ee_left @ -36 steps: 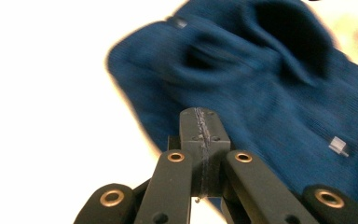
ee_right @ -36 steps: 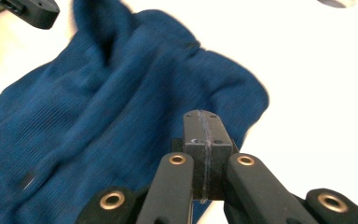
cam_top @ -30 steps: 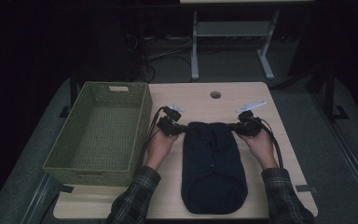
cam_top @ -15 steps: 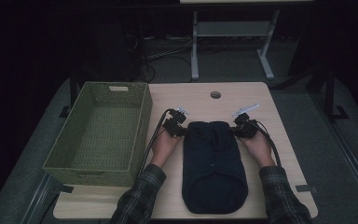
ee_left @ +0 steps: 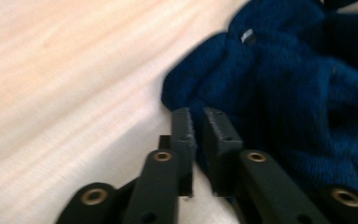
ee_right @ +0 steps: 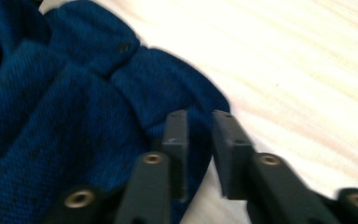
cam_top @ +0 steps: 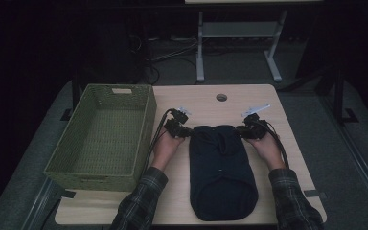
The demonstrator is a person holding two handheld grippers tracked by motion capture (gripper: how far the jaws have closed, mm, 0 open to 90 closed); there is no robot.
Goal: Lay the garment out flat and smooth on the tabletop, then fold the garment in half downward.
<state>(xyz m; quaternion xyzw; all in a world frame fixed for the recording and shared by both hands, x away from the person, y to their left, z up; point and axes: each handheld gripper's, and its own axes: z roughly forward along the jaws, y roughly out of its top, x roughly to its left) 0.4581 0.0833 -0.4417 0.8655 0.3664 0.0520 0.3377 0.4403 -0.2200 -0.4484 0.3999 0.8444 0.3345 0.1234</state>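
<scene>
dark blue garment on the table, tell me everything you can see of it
The garment is a dark navy knit, folded into a long rounded bundle lying flat on the table, right of the green basket. A small tag or button shows near each far corner. The left hand-held gripper and right hand-held gripper sit at those corners, jaws slightly parted, having just been opening.

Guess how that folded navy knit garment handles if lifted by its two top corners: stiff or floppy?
Probably floppy: the navy knit garment lies in soft folds and lumps on the table. Lifted by the corners, the middle likely sags and the fold opens. The ribbed knit looks grippy, not slippery, and it shouldn't roll. It looks thick, so maybe moderately heavy for cloth.
</scene>
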